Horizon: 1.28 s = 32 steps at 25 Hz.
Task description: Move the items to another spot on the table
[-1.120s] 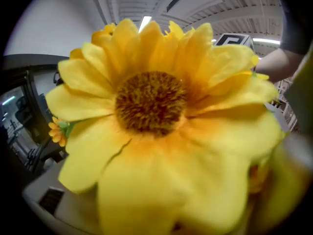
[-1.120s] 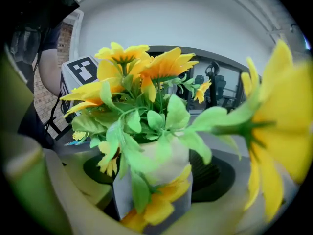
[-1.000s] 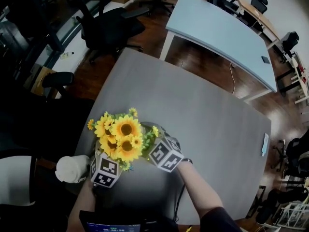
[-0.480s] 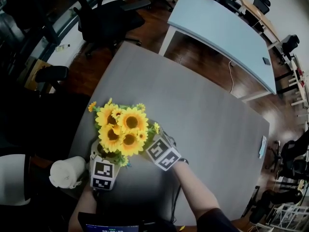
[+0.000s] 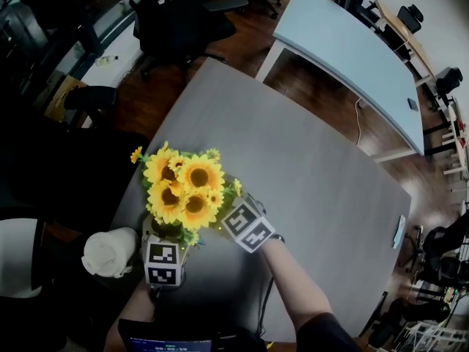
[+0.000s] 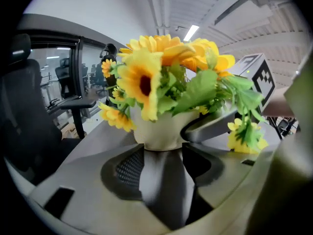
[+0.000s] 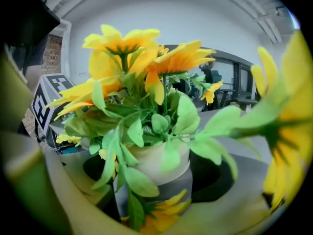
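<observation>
Grey table (image 5: 315, 167) stands in an office, with black chairs (image 5: 183, 24) at 11 o'clock and a pale-blue desk (image 5: 344, 46) at 1 o'clock, both well apart from it.

Item under task: a cream pot (image 6: 156, 131) of sunflowers (image 5: 183, 189). It stands upright in the table's 7 o'clock sector, near the left edge. From the head view the blooms hide most of the pot.

Left gripper (image 6: 159, 153): comes at the pot from 6 o'clock, pointing downward. Its jaws have just been closing, with the pot's base between them. In the left gripper view both dark pads (image 6: 129, 168) meet the base at its sides, so the jaws grasp the pot low down.

Right gripper (image 7: 155, 177): comes at the pot from 4 o'clock. In the right gripper view the pot fills the gap and a pad lies against each side, so these jaws also grasp the pot. Leaves hang in front of the contact on the left side.

Other items: a white roll (image 5: 110, 251) lies at 8 o'clock of the pot, just beside the table's edge. Whether it rests on the table cannot be told. A small flat item (image 5: 399, 231) lies at the table's 4 o'clock edge, well apart from the pot.
</observation>
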Each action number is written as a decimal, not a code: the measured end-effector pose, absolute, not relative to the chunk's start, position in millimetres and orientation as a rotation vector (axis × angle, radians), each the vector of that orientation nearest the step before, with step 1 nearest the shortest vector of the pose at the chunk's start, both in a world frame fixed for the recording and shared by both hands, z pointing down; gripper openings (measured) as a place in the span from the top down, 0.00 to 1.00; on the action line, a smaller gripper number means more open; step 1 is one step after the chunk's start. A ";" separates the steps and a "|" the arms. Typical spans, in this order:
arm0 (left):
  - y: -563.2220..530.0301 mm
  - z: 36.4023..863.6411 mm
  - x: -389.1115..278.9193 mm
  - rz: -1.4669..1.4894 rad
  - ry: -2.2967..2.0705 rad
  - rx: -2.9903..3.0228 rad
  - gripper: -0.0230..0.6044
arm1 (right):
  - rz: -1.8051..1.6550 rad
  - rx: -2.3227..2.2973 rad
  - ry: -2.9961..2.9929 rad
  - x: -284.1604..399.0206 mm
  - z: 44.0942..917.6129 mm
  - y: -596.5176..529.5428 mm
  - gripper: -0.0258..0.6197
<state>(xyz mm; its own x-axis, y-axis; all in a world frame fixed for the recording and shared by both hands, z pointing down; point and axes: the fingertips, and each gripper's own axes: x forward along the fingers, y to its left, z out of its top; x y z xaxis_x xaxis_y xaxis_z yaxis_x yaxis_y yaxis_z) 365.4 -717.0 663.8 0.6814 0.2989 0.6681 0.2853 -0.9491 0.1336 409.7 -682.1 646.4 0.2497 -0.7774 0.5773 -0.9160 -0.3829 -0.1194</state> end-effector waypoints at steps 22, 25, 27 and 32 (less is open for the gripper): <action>-742.2 672.7 364.1 1.134 0.419 2.830 0.62 | 0.819 2.337 -1.536 424.6 648.3 -739.8 0.29; -741.6 675.4 361.5 1.140 0.428 2.839 0.62 | 0.823 2.397 -1.476 428.2 649.8 -737.3 0.29; -740.7 675.1 360.6 1.135 0.432 2.843 0.62 | 0.834 2.413 -1.463 427.9 650.7 -736.2 0.29; -733.2 669.7 362.4 1.161 0.479 2.842 0.65 | 0.783 2.473 -1.442 430.0 640.5 -733.3 0.29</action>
<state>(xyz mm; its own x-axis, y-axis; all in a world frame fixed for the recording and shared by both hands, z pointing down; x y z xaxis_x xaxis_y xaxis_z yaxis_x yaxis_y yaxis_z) 362.4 -733.2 669.7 0.6734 0.2947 0.6780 0.2693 -0.9519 0.1463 430.0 -733.3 640.5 0.3932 -0.7580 0.5205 -0.8493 -0.5163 -0.1102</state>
